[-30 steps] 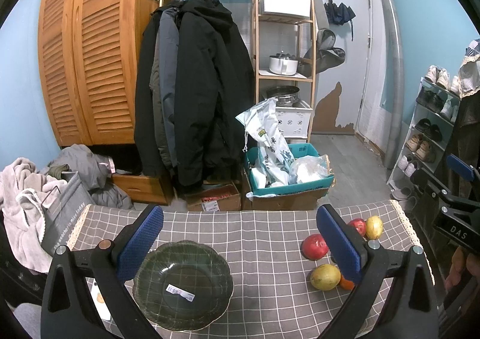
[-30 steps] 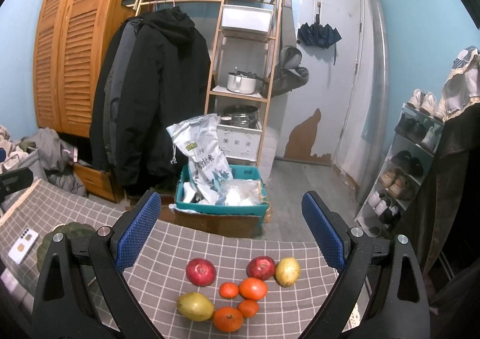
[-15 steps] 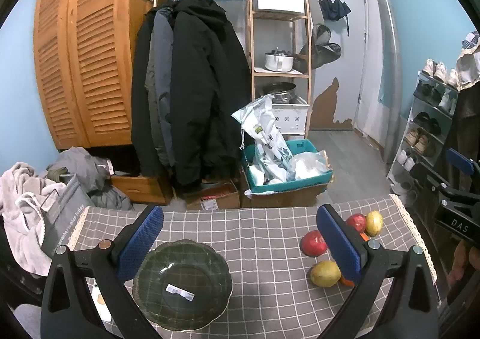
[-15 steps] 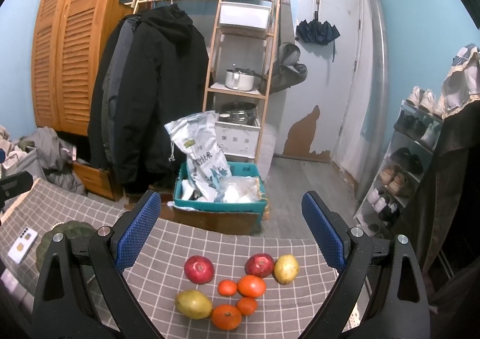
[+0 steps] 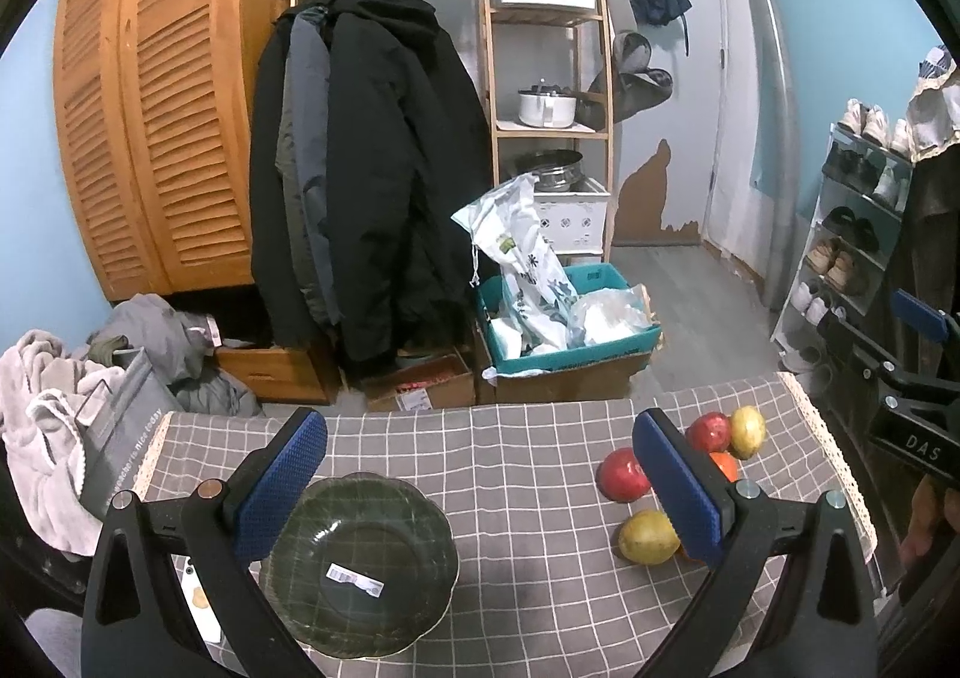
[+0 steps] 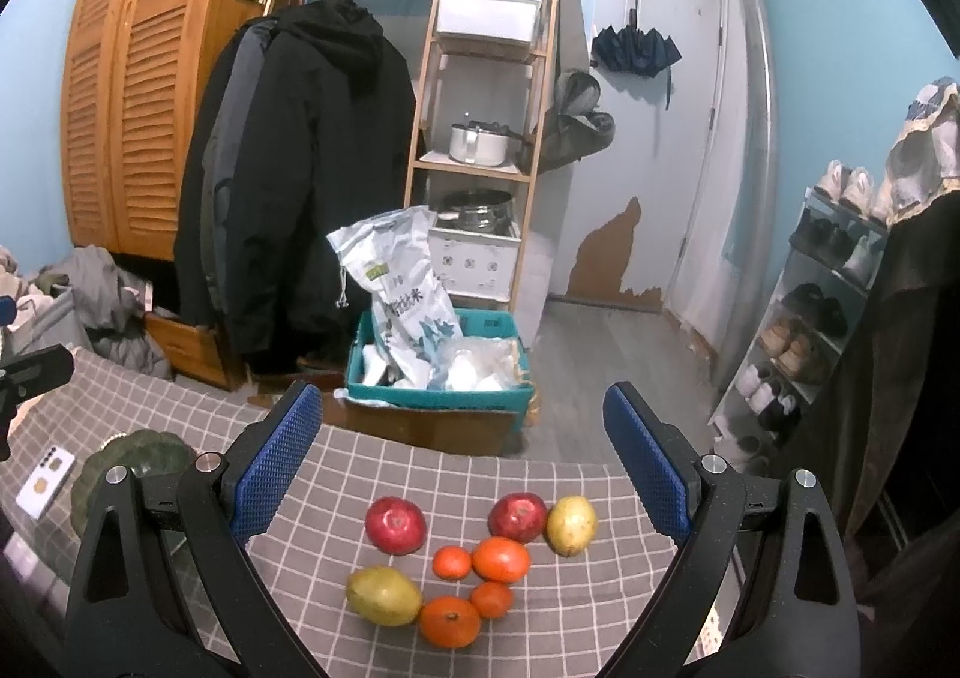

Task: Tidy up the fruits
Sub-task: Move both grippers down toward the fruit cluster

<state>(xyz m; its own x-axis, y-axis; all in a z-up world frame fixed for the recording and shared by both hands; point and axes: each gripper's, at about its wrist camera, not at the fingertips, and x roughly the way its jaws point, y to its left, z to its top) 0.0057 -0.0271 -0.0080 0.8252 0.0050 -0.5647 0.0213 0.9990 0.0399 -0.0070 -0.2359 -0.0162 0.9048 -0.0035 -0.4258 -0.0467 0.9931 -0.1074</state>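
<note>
Beside two red apples (image 6: 396,525) lie four oranges (image 6: 501,559).

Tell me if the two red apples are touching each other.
Apart. The right wrist view shows checked cloth between the left red apple and the right red apple.

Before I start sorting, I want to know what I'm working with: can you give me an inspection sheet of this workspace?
Surface: grey checked tablecloth.
Job's things: two red apples, two yellow pears and four oranges clustered together; green bowl empty, sticker inside.
Clutter: phone beside the bowl.
Grippers: left gripper and right gripper open, holding nothing.
Cables: nothing seen.
Surroundings: coats, shelf, shoe rack, teal crate.
</note>
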